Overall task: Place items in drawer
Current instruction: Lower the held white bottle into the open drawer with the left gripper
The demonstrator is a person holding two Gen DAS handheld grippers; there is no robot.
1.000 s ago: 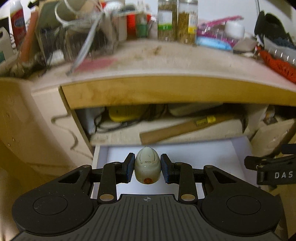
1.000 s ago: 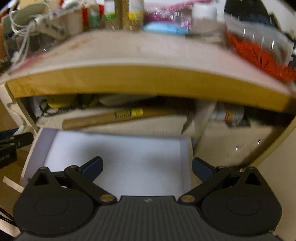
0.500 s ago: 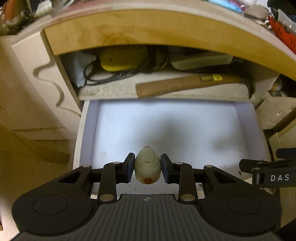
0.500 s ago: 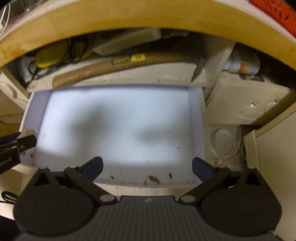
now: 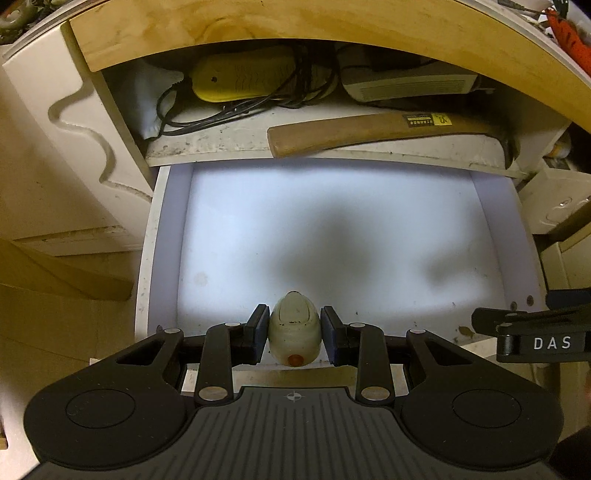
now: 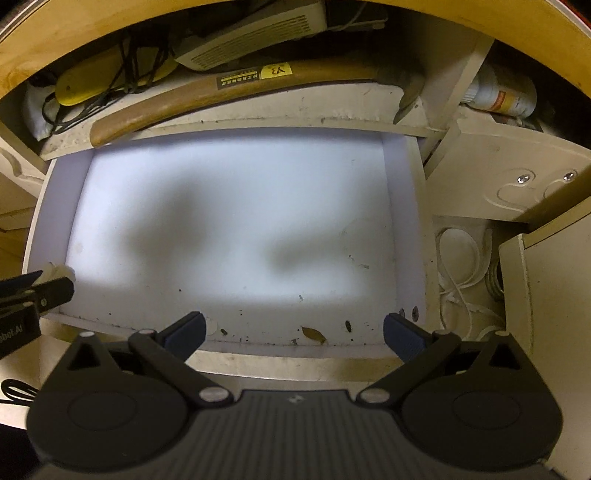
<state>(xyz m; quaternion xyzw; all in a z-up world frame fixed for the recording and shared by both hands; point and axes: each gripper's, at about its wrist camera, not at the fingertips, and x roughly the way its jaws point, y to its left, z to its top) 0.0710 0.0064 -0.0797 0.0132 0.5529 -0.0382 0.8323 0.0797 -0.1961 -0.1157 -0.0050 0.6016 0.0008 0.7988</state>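
Note:
A white drawer (image 5: 162,236) stands pulled out below a wooden desk, and its pale floor (image 6: 240,221) holds only specks of dirt and a dry leaf (image 6: 313,334). My left gripper (image 5: 294,330) is shut on a small cream egg-shaped object (image 5: 294,326) with an orange dot, held over the drawer's front edge. The right gripper (image 6: 293,332) hangs open over the drawer's front edge with nothing between its fingers. At the left edge of the right wrist view the left gripper's tip (image 6: 40,286) shows by the drawer's left wall.
On the shelf above the drawer lie a wooden-handled hammer (image 5: 373,133), a yellow device with black cables (image 5: 240,79) and a grey box (image 5: 406,86). White cord (image 6: 458,266) and a bottle (image 6: 506,98) sit right of the drawer. The desk edge (image 5: 258,22) overhangs.
Both grippers tilted down and moved closer over the open drawer; the cluttered desk top has left view. The left gripper still holds the egg-shaped object and the right stays open.

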